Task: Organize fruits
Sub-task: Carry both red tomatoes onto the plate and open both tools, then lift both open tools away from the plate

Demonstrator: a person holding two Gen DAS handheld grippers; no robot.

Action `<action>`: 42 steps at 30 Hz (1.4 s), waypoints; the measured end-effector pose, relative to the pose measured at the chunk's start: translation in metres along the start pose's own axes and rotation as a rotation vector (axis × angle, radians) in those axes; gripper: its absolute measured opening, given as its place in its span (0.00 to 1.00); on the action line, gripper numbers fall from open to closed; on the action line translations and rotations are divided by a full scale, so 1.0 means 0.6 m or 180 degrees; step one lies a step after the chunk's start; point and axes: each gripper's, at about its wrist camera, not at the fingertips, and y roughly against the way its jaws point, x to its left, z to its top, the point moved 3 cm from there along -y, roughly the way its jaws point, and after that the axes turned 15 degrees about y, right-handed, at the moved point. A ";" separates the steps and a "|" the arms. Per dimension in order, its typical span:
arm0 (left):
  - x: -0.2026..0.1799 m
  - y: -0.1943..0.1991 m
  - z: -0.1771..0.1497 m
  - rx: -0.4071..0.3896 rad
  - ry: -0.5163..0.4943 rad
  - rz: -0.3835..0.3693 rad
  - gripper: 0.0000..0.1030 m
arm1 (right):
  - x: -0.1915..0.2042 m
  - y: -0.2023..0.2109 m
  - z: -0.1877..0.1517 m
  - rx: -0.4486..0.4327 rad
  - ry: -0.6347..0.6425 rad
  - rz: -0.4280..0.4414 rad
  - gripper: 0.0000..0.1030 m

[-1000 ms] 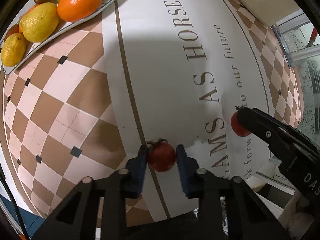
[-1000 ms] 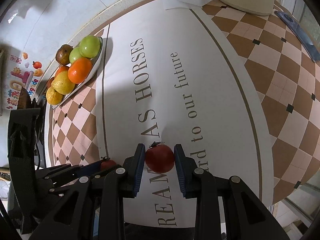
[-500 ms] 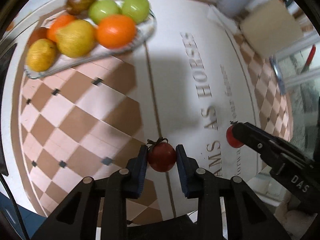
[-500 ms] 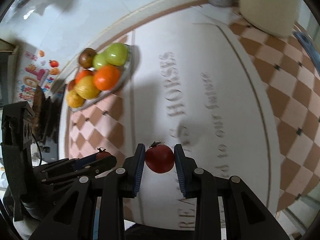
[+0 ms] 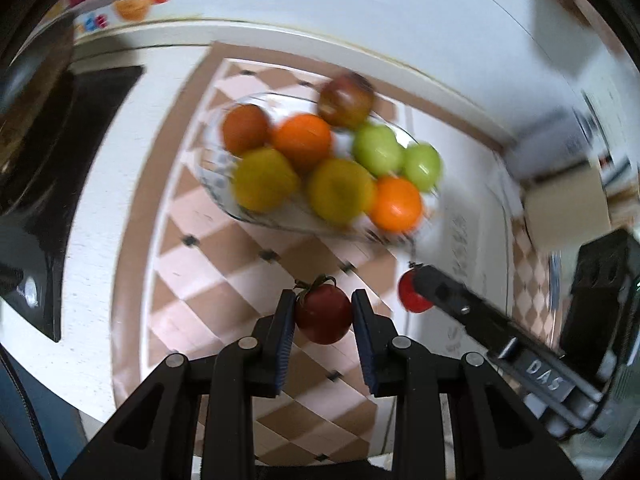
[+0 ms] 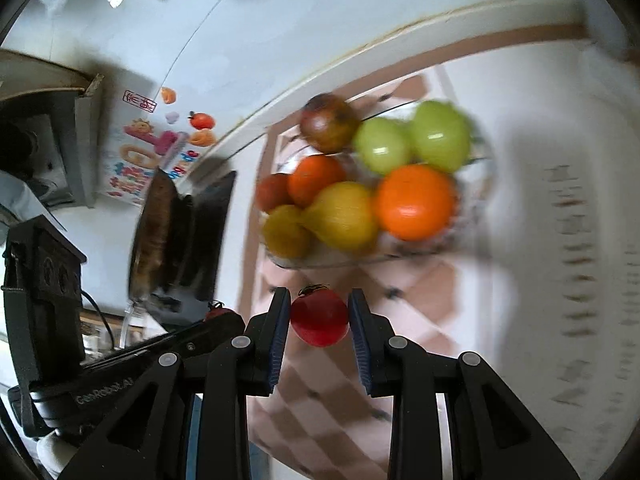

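- left gripper (image 5: pixel 323 314) pinches a dark red tomato (image 5: pixel 323 314) between its blue pads, held above the checked tablecloth (image 5: pixel 224 248).
- right gripper (image 6: pixel 319 318) pinches a brighter red tomato (image 6: pixel 319 318) the same way.
- only the right view shows the fruit sticker (image 6: pixel 160 148) clearly; only the left shows the right gripper's side.
- the glass fruit dish (image 5: pixel 216 184), off at the frame edge a second ago, now sits just ahead of both grippers; image blurred.
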 end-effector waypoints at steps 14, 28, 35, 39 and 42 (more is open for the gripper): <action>0.085 -0.088 0.185 0.0258 0.0569 0.0033 0.25 | 0.037 -0.163 0.044 0.0022 0.0306 -0.0315 0.31; 0.084 -0.119 0.212 0.0332 0.0560 0.0038 0.26 | 0.086 -0.188 0.034 -0.0160 0.1144 -0.1031 0.32; 0.094 -0.120 0.218 0.0397 0.0571 0.0088 0.33 | 0.090 -0.143 0.034 -0.0279 0.1038 -0.0888 0.59; 0.099 -0.105 0.210 0.0324 0.0482 0.0221 0.40 | 0.094 -0.090 0.040 -0.0356 0.0953 -0.0967 0.82; 0.102 -0.083 0.195 0.0181 0.0379 0.0343 0.62 | 0.082 -0.062 0.044 -0.0242 0.0923 -0.1192 0.92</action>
